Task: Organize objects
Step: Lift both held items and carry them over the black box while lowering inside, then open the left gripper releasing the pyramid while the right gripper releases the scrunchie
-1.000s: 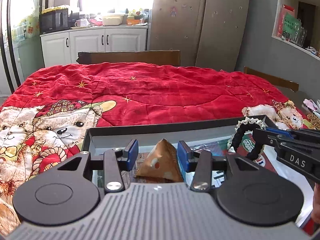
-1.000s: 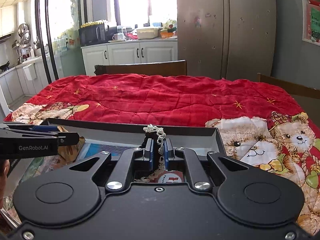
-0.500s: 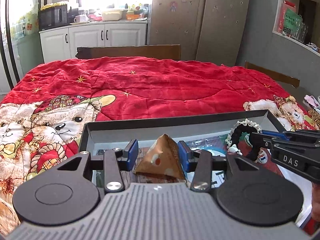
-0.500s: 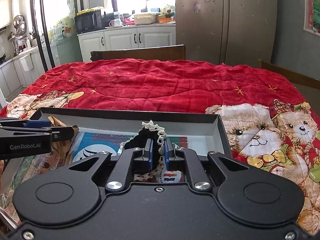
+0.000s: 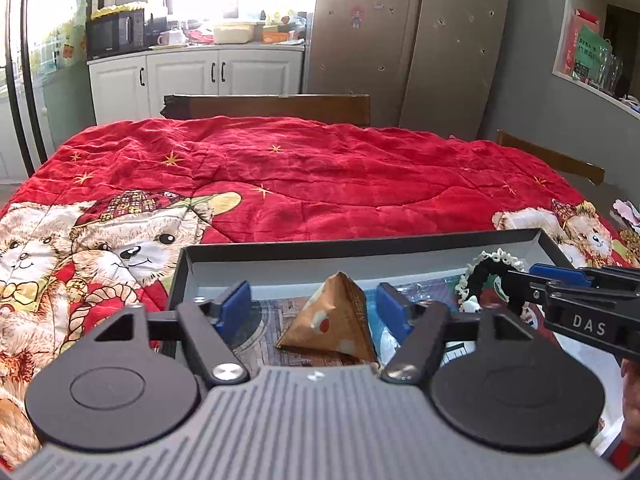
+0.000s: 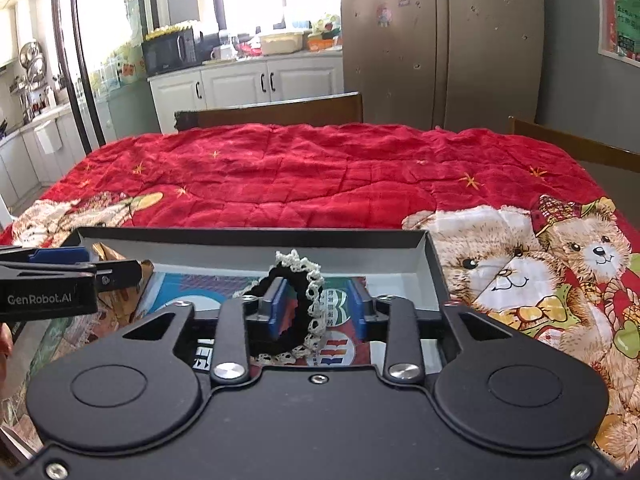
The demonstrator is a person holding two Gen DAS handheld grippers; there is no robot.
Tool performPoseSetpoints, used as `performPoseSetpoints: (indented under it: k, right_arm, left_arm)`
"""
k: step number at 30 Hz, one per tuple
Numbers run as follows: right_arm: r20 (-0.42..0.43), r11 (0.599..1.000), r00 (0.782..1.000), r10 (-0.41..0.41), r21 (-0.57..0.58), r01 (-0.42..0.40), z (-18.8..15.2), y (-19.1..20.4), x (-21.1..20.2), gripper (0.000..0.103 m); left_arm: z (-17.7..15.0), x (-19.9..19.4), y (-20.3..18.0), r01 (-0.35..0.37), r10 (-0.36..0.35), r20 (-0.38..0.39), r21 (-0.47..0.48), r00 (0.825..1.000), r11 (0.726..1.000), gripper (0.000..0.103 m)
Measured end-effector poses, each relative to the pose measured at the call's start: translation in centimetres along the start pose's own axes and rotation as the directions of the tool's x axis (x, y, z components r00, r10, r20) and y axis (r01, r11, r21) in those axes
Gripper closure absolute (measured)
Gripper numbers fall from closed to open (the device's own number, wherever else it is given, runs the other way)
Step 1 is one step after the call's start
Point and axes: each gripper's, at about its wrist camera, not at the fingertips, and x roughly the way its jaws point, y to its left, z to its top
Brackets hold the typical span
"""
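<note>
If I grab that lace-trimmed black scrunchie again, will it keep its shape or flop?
The scrunchie is soft fabric with a lace edge, so it probably sags and squashes between the pads. It looks light. The lace might snag on the right gripper, whose jaws have just been opening around it.

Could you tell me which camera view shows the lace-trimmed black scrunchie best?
The right wrist view: the scrunchie sits close and central, between the right gripper's parted jaws. The left wrist view shows only its upper arc, at the right, partly behind that gripper.

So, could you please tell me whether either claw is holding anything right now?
Nothing is held: both claws have just opened, the left around the brown packet, the right around the black scrunchie.
</note>
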Motion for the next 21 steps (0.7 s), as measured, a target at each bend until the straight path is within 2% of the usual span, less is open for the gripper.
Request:
performPoseSetpoints:
  k: [4,9,12,16,19,20,21]
  right_arm:
    - [0.037,1.0,0.999,0.005,0.007,-0.005,0.0,0.0,-0.8,0.065]
    - [0.067,1.0,0.998,0.014,-0.008,-0.014,0.1,0.3,-2.0,0.06]
    - [0.085,0.999,0.996,0.008,-0.034,-0.005,0.2,0.8,-2.8,0.051]
    - [0.097,0.999,0.995,0.013,-0.039,-0.009,0.2,1.0,-3.7,0.048]
    - [0.118,1.0,0.993,0.012,-0.028,-0.008,0.1,0.8,-4.5,0.03]
    - [0.13,1.0,0.992,0.009,-0.024,-0.005,0.1,0.8,-4.8,0.019]
    - [0.147,1.0,0.989,0.0,-0.02,0.003,0.1,0.8,-5.2,0.012]
  left_arm:
    - [0.1,-0.6,0.0,0.0,0.0,0.023,-0.008,1.0,1.0,0.014]
    - [0.2,-1.6,-0.3,0.004,-0.003,0.056,-0.009,0.998,1.0,0.0]
    - [0.3,-2.3,-0.7,-0.014,0.012,0.084,0.012,0.996,1.0,0.0]
    - [0.3,-2.9,-0.6,-0.01,0.011,0.096,-0.007,0.995,1.0,0.0]
    - [0.1,-3.4,-0.3,-0.023,0.027,0.116,-0.033,0.993,0.999,0.0]
    - [0.0,-3.6,-0.2,-0.036,0.041,0.13,-0.042,0.991,0.998,0.0]
    - [-0.1,-3.9,-0.1,-0.053,0.061,0.145,-0.056,0.988,0.997,0.0]
